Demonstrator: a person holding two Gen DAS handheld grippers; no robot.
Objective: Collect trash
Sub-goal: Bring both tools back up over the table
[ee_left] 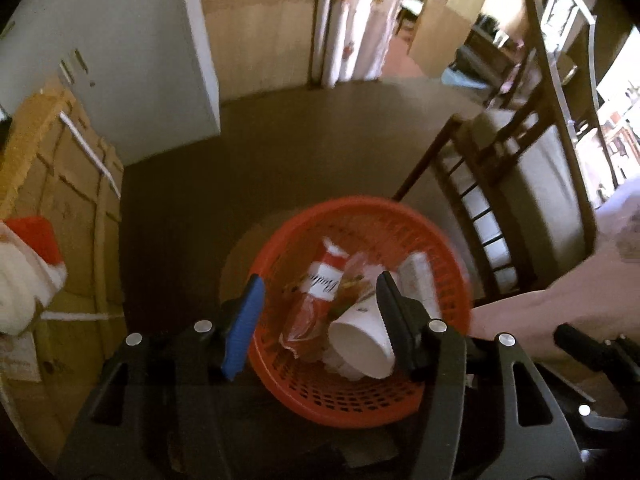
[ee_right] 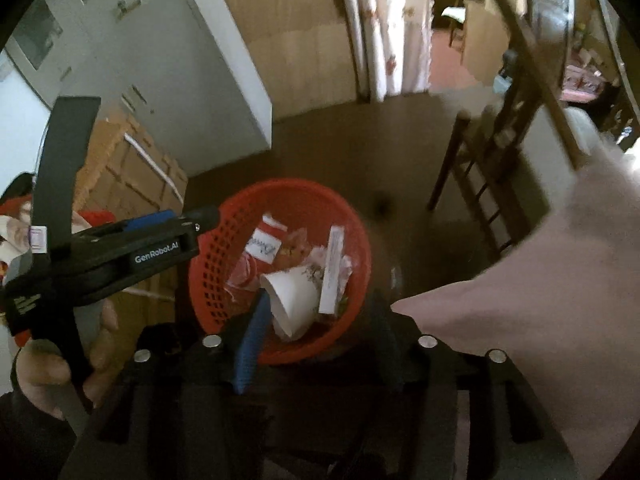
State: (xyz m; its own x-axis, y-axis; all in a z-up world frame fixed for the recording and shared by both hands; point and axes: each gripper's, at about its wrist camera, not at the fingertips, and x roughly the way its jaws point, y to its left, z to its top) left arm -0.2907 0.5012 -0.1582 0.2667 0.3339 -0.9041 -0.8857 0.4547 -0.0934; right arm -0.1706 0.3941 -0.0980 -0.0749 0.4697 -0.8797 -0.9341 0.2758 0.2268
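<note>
A red plastic basket (ee_left: 360,202) (ee_right: 288,184) stands on the brown floor. In it lie a white paper cup (ee_left: 360,340) (ee_right: 296,300) on its side, a red-and-white packet (ee_left: 324,276) (ee_right: 266,244), a clear plastic wrapper (ee_left: 304,320) and a flat white box (ee_left: 420,276) (ee_right: 334,268). My left gripper (ee_left: 320,280) hangs open above the basket, and its pads touch nothing. In the right wrist view the left gripper (ee_right: 200,216) shows from the side at the basket's left rim, held by a hand. My right gripper (ee_right: 320,298) is open over the basket's near side with nothing between its fingers.
A wooden chair (ee_left: 500,200) (ee_right: 492,176) stands just right of the basket. Stacked cardboard boxes (ee_left: 72,184) (ee_right: 132,176) and a white cabinet (ee_left: 120,60) are on the left. A pale cloth-covered surface (ee_right: 560,280) fills the near right. A curtained doorway (ee_left: 360,20) lies beyond.
</note>
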